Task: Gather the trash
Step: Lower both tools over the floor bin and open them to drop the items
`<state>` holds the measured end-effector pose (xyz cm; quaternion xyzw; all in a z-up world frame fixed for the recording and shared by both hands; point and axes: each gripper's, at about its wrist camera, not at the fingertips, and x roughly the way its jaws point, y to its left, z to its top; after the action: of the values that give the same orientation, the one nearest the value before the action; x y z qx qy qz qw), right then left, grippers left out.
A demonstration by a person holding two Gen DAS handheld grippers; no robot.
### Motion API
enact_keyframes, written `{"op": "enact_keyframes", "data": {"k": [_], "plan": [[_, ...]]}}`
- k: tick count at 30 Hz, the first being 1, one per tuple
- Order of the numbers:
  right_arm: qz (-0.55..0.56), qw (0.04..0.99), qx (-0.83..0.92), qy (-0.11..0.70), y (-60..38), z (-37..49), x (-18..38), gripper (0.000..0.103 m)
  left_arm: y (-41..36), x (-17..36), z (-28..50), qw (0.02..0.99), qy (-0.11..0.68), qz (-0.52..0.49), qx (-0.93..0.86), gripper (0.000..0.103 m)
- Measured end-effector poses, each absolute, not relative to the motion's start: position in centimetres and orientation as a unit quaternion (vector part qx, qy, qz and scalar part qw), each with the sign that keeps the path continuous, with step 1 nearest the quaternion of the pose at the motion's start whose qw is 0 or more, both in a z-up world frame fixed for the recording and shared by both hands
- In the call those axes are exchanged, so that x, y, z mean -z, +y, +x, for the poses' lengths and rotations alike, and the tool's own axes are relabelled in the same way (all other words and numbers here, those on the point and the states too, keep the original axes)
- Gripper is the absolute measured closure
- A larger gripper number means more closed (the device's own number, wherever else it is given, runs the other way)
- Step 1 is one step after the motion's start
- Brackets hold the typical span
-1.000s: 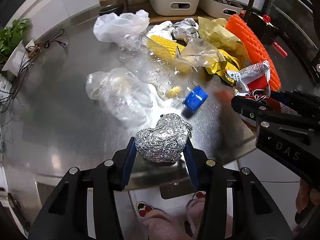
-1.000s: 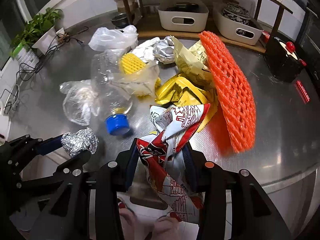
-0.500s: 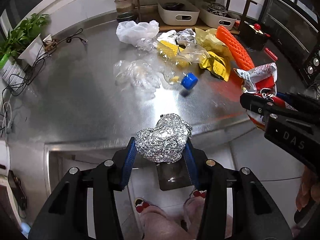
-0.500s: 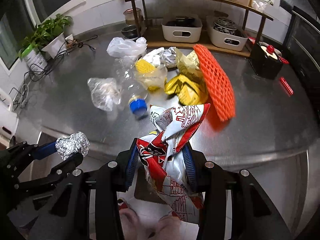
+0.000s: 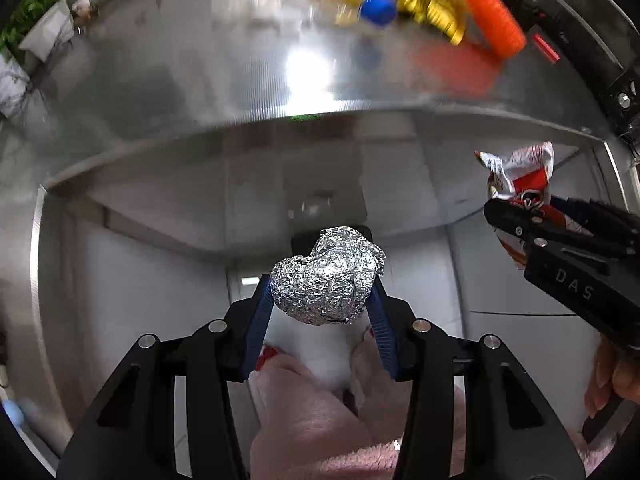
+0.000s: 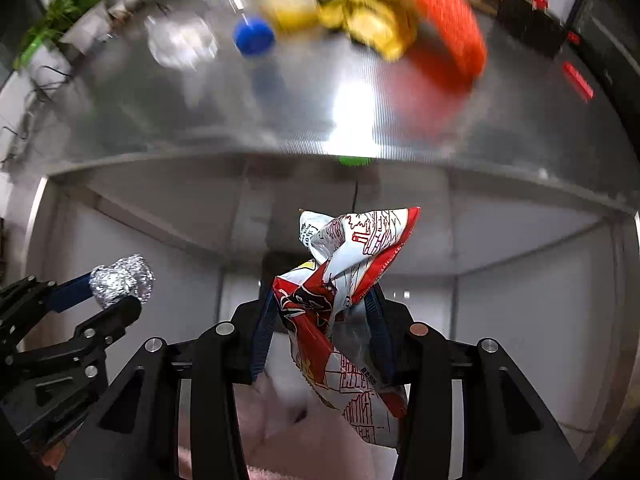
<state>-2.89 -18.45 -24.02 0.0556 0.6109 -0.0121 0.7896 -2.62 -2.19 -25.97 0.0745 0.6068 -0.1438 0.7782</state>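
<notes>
My left gripper (image 5: 322, 284) is shut on a crumpled ball of aluminium foil (image 5: 326, 276); it also shows at the left of the right wrist view (image 6: 122, 280). My right gripper (image 6: 320, 300) is shut on a red and white snack wrapper (image 6: 344, 276), seen at the right of the left wrist view (image 5: 518, 178). Both grippers are off the steel table (image 5: 200, 92), below and in front of its front edge. More trash lies blurred on the table: a plastic bottle with a blue cap (image 6: 254, 36), yellow wrappers (image 6: 360, 16) and orange foam netting (image 6: 440, 16).
A potted plant (image 6: 68, 12) and cables sit at the table's far left. A black appliance (image 5: 592, 28) stands at the right. Below the table edge are grey panels and a dark object on the floor (image 5: 332, 236). The person's pink-clad legs (image 5: 320, 420) are under the grippers.
Both grippers have pulled back and dropped below the table's front edge, still holding the foil ball and the wrapper. The table trash has shifted to the top of both views.
</notes>
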Motion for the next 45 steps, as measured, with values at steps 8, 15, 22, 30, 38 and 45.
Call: {"op": "enact_keyframes", "data": {"k": [8,15,22,30,38,45], "plan": [[0.078,0.759,0.026,0.645,-18.6,-2.6,31.6,0.059,-2.4,32.3,-2.3,0.777,0.611,0.068,0.136,0.059],[0.112,0.748,0.012,0.655,-18.6,-2.0,37.6,0.059,-3.1,38.6,-2.1,0.77,0.62,0.069,0.133,0.059],[0.162,0.724,0.017,0.67,-19.7,-2.0,44.8,0.059,-4.4,44.8,-0.7,0.751,0.642,0.065,0.141,0.059],[0.164,0.715,0.017,0.68,-19.1,-0.3,47.5,0.057,-4.2,49.3,-0.2,0.728,0.669,0.05,0.139,0.059],[0.169,0.709,0.02,0.684,-18.3,0.5,47.4,0.046,-4.1,49.0,-0.2,0.724,0.673,0.038,0.146,0.056],[0.166,0.719,0.031,0.675,-18.4,0.8,46.6,0.035,-3.7,47.3,-0.1,0.736,0.66,0.036,0.144,0.041]]}}
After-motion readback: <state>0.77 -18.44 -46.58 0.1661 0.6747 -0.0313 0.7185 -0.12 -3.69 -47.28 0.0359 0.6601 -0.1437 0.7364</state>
